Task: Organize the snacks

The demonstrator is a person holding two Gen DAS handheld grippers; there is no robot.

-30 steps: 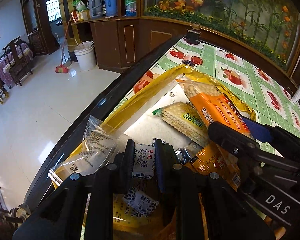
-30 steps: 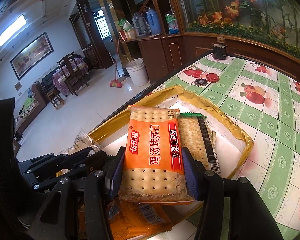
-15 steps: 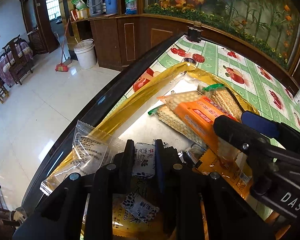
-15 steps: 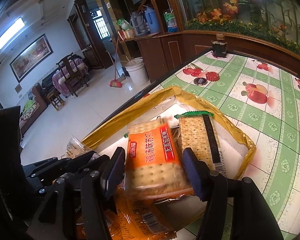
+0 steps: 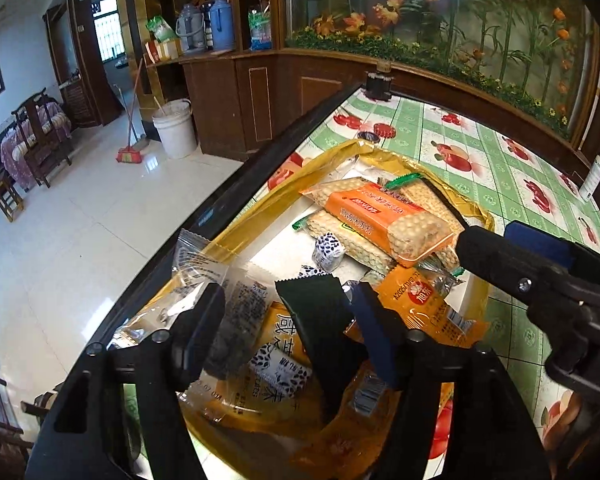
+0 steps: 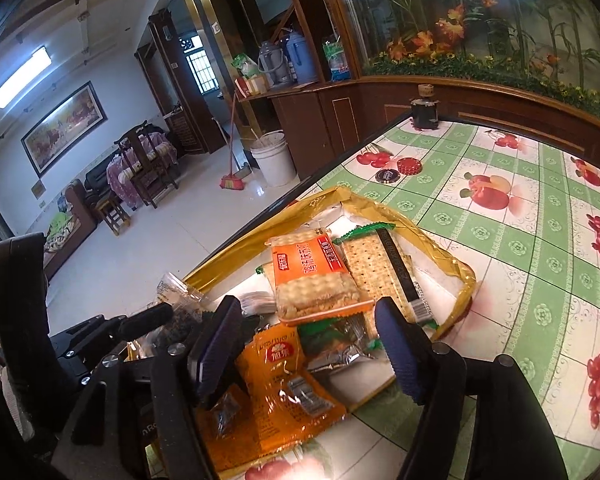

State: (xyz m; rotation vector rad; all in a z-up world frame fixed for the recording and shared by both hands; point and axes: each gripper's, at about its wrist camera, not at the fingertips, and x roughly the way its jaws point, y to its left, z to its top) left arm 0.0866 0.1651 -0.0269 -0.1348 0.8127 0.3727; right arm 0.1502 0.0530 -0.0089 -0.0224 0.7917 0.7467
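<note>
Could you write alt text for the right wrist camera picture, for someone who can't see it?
An orange cracker packet lies in a gold-rimmed tray of snacks, just beyond the opening, empty right gripper. The tray sits on a green fruit-patterned tablecloth; the black left gripper shows at left.

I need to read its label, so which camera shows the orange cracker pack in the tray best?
The right wrist view: the orange cracker pack faces it nearly square, label unobstructed. The left wrist view shows it obliquely, print slanted.
</note>
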